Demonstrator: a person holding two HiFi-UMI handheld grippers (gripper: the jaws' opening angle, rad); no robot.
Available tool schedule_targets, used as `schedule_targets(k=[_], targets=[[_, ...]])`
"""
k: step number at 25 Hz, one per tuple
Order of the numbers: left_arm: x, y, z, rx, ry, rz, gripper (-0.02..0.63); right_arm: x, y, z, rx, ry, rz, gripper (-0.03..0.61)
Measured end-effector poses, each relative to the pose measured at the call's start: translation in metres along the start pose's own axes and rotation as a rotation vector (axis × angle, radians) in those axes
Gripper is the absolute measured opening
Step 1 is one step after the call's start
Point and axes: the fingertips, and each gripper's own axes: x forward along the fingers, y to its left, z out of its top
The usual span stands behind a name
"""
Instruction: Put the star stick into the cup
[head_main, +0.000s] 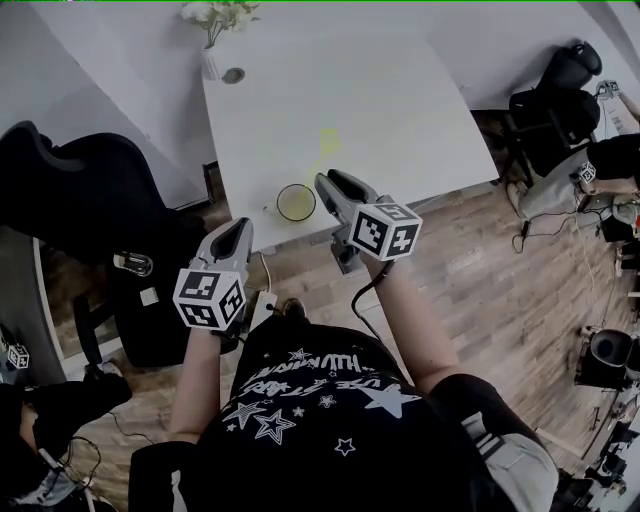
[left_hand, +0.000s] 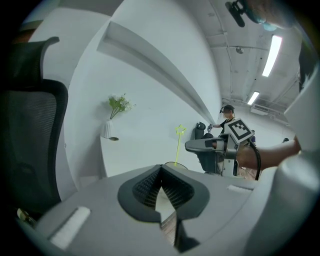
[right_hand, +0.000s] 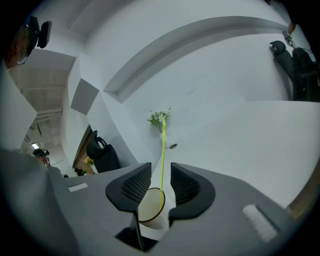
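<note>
stick: thin yellow-green star stick (right_hand: 162, 150) stands in white paper cup (right_hand: 148, 214), lower centre
right claw (right_hand: 160, 176): apart, straddling it, no pinch
left claw (left_hand: 161, 176): together, empty
tip: I'd retreat straight, no snagging

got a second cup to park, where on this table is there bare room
The table is bare across its right half, to the far and right edges. So is the left strip between the vase and the cup. Crowded: the near edge, where the right gripper stands open around the star stick in the cup, and the far left corner by the vase.
</note>
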Motion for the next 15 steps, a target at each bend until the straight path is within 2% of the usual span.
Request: schedule_targets(k=[6, 13, 15], targets=[[-0.016, -0.020, 0.002, 0.014, -0.015, 0.016, 0.003, -0.033, 0.009, 0.004, -0.006, -0.020, 0.028, 0.133], [-0.032, -0.058, 0.006, 0.042, -0.039, 0.012, 0.003, -0.079, 0.021, 0.005, -0.030, -0.032, 0.072, 0.018], [-0.037, -0.070, 0.004, 0.048, -0.045, 0.011, 0.003, -0.092, 0.024, 0.002, -0.035, -0.032, 0.081, 0.015]])
